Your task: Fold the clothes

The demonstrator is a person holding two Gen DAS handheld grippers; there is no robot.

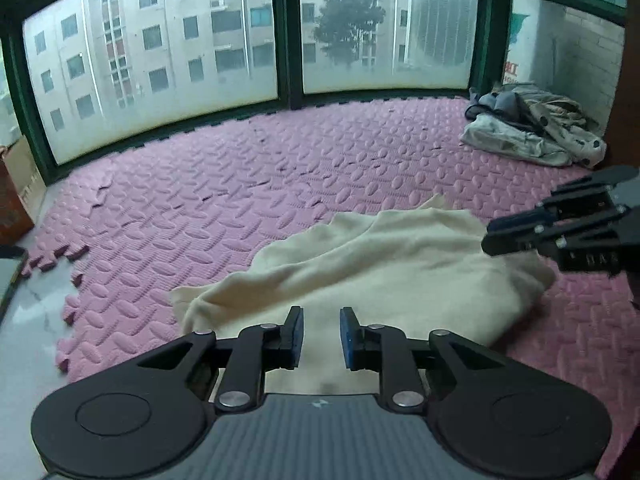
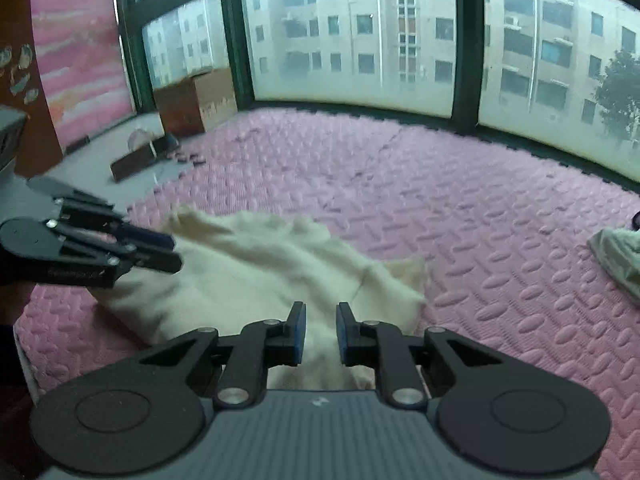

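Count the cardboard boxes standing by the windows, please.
1 in each view: a cardboard box at far left, and a cardboard box at the window corner, possibly the same one.

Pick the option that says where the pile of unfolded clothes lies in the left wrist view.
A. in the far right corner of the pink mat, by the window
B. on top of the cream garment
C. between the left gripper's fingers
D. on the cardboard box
A: the pile of unfolded clothes sits at the far right corner of the pink mat, well apart from the cream garment.
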